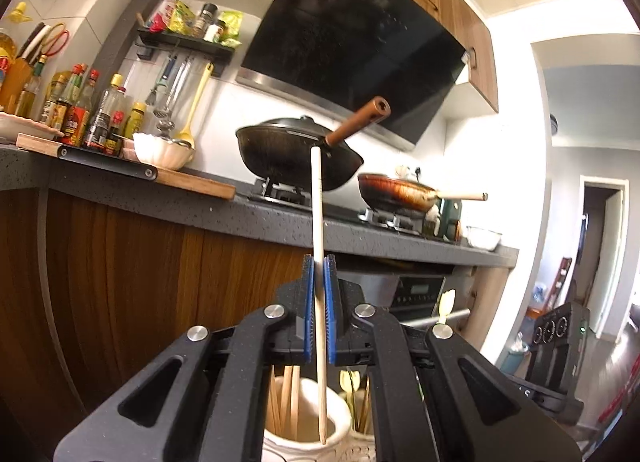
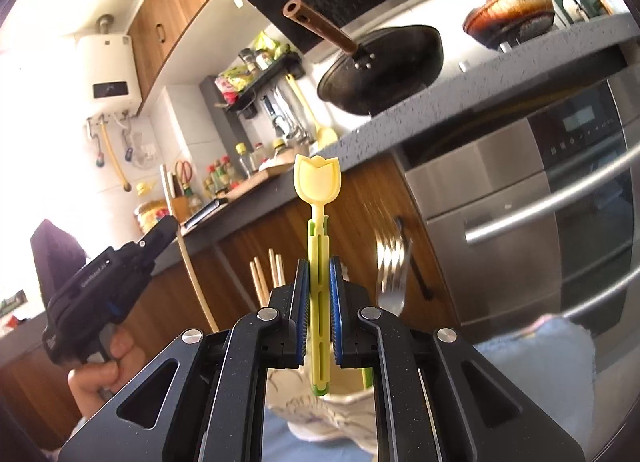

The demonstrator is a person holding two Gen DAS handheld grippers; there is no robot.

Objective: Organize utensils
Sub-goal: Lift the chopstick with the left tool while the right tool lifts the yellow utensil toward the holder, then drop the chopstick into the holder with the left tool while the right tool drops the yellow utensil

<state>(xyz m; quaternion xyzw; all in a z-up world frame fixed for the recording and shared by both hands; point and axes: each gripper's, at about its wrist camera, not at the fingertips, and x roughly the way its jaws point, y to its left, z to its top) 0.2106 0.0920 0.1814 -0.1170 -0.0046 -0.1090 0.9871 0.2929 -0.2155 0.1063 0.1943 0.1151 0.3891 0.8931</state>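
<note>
Left claw (image 1: 319,262) closed on a single pale chopstick (image 1: 318,221), blue pads pinching it near mid-length. Chopstick stands almost upright, its lower tip hanging inside the mouth of a white holder (image 1: 304,422) directly below the claw. More chopsticks (image 1: 286,394) already stand in that holder. A second holder just beside it on the right, only partly seen, with pale yellow utensil handles in it. Right claw (image 2: 319,270) closed on a yellow utensil (image 2: 318,197) with a tulip-shaped top, held upright, a green strip showing along its handle. Behind it a metal fork (image 2: 394,274), blurred, and several chopstick ends (image 2: 268,274) rise to the left of the claw. From the right wrist view, a hand (image 2: 100,366) holds the left claw's black grip at lower left. Background: grey desk (image 1: 260,217) with a black wok (image 1: 296,153), a brown-stained pan (image 1: 396,189), sauce bottles (image 1: 80,113) on a wooden board.
</note>
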